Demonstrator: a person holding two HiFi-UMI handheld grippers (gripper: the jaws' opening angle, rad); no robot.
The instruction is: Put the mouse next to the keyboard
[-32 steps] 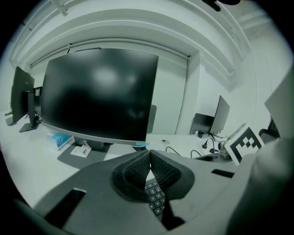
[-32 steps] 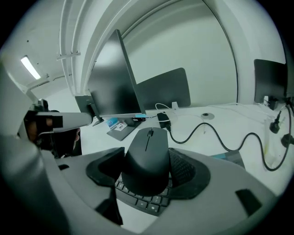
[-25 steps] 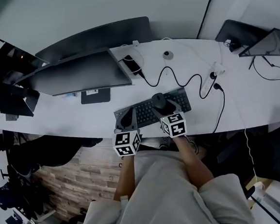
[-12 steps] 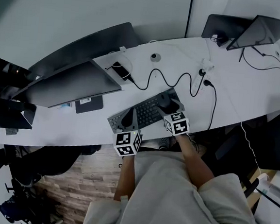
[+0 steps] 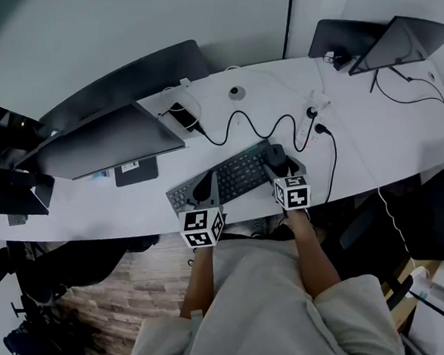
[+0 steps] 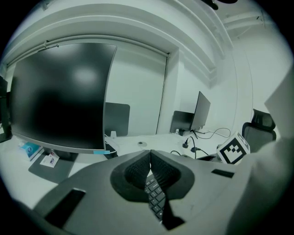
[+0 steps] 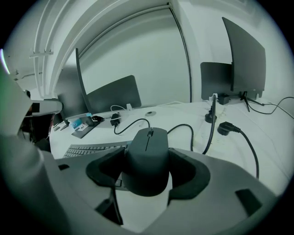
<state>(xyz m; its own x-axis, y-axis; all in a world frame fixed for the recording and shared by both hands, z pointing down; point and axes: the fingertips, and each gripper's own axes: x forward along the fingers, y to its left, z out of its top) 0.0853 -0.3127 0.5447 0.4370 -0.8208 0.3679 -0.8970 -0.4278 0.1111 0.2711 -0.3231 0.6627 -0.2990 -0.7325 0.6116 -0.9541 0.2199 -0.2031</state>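
— White desk (image 5: 364, 139), long and curved, with cables across it. Where's the mouse (image 7: 147, 153)?
— Clamped between the pads of the right gripper (image 7: 148, 172). Its long axis runs out along the jaws toward 12 o'clock in the right gripper view.
— And the keyboard (image 5: 229, 180)?
— At 9 o'clock from the mouse, just beside it. In the head view the keyboard runs from 8 to 2 o'clock, with the mouse at its 2 o'clock end.
— Is it resting on the desk?
— I can't tell; it's low, though. I'd judge that setting it down and letting go is what's left.
— Left gripper (image 6: 149, 158)?
— Jaws pressed together on nothing, over the keyboard's 8 o'clock end, farther from the mouse.
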